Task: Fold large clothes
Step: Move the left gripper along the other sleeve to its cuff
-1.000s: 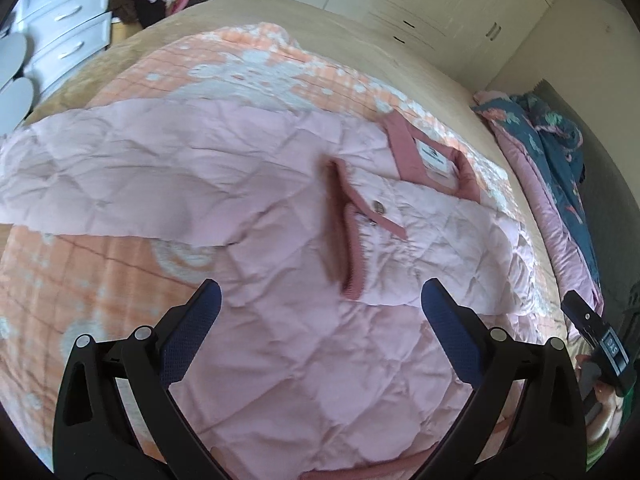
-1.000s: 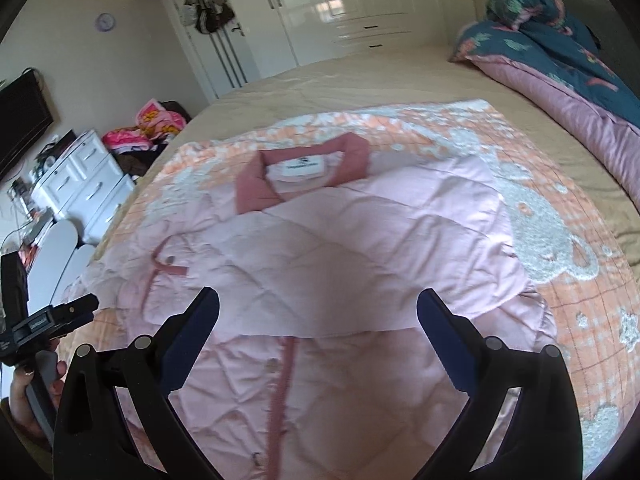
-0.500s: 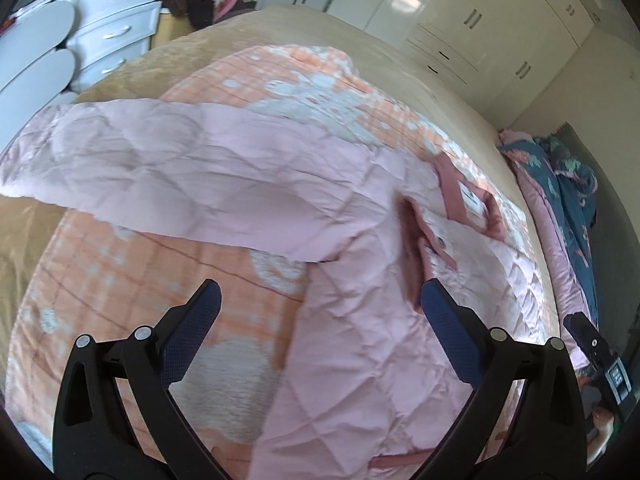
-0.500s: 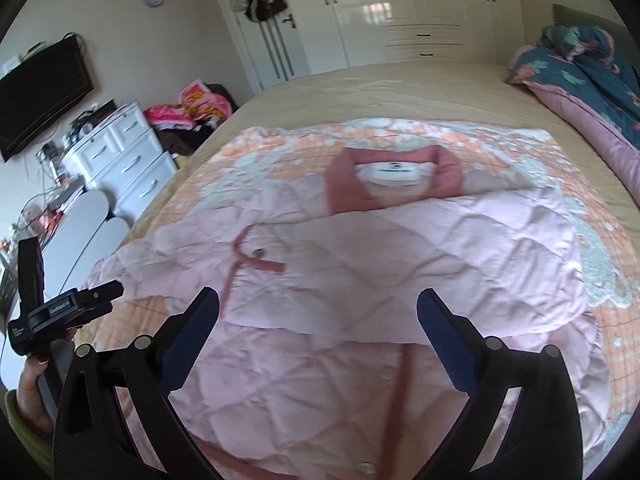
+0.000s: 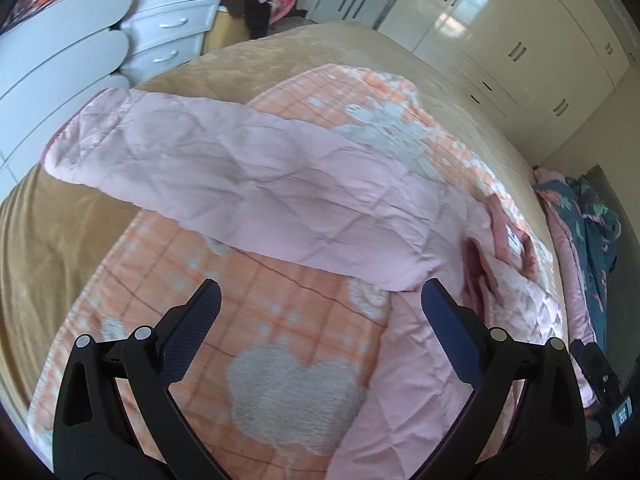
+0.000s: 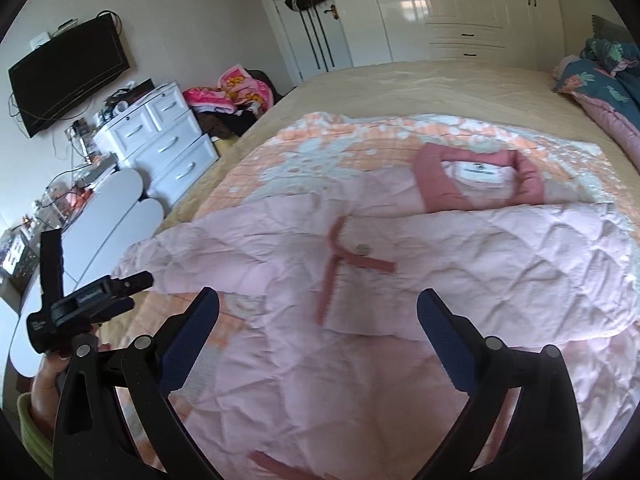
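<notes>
**Bedroom, Bed Surface: Jacket Partly Folded, Both Grippers Spread**

The bedroom has white wardrobes [image 6: 460, 8] on the far wall and a white chest of drawers [image 6: 164, 140] beside the bed [image 6: 400, 88]. The bed carries a tan cover and, on top of it, an orange checked blanket [image 5: 256, 320] with grey-white motifs. A pink quilted jacket [image 6: 400, 280] lies flat on the blanket, collar [image 6: 476, 184] toward the wardrobes. One sleeve [image 6: 500, 264] is folded across the chest, its darker pink cuff [image 6: 332, 268] near the jacket's middle. The other sleeve [image 5: 240, 176] extends straight out to the side, its end reaching past the blanket edge onto the tan cover.

The left gripper [image 5: 320, 320] hovers above bare blanket just below the extended sleeve, fingers spread apart, holding nothing. The right gripper [image 6: 318, 328] hovers above the jacket body, fingers likewise spread and empty.
</notes>
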A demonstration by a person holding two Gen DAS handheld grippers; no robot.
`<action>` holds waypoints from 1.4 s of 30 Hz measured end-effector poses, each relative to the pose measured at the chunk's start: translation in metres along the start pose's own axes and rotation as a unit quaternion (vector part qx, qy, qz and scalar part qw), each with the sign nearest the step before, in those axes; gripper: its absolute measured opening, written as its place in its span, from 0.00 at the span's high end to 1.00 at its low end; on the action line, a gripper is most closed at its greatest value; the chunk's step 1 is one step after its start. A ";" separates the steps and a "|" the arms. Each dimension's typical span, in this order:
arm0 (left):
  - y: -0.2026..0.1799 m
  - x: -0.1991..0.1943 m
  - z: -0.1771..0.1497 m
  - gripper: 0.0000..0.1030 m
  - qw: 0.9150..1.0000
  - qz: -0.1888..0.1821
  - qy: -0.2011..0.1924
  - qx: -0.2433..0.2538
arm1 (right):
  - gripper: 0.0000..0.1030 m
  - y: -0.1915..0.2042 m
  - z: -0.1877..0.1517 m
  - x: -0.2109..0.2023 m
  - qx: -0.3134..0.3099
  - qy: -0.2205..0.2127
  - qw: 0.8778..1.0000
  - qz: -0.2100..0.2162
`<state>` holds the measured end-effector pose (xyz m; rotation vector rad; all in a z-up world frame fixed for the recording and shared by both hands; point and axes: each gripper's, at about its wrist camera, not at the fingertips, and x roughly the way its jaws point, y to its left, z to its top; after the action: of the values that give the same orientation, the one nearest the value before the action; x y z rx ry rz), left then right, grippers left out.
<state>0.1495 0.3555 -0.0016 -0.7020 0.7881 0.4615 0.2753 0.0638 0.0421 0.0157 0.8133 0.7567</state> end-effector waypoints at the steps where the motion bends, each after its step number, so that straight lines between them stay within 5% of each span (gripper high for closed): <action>1: 0.005 0.000 0.001 0.09 1.000 -0.002 0.000 -0.006 | 0.04 0.005 0.000 0.004 -0.002 0.002 1.000 0.005; 21: 0.099 0.008 0.023 0.09 0.991 0.042 -0.009 -0.128 | 0.04 0.087 0.003 0.074 -0.055 0.056 0.996 0.043; 29: 0.136 0.025 0.033 0.09 0.979 0.020 -0.006 -0.202 | 0.04 0.107 0.010 0.099 -0.082 0.076 0.992 0.056; 34: 0.161 0.039 0.035 0.09 0.964 -0.004 -0.013 -0.265 | 0.04 0.111 0.014 0.105 -0.101 0.079 0.990 0.055; 37: 0.179 0.044 0.031 0.09 0.947 -0.040 -0.039 -0.317 | 0.04 0.106 0.014 0.104 -0.103 0.079 0.990 0.053; 42: 0.192 0.045 0.031 0.09 0.930 -0.056 -0.085 -0.353 | 0.04 0.082 0.015 0.096 -0.101 0.076 0.992 0.031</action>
<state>0.0747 0.5148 -0.0961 -1.3480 0.4002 0.7009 0.2783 0.1879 0.0136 -0.2002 0.8804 0.9036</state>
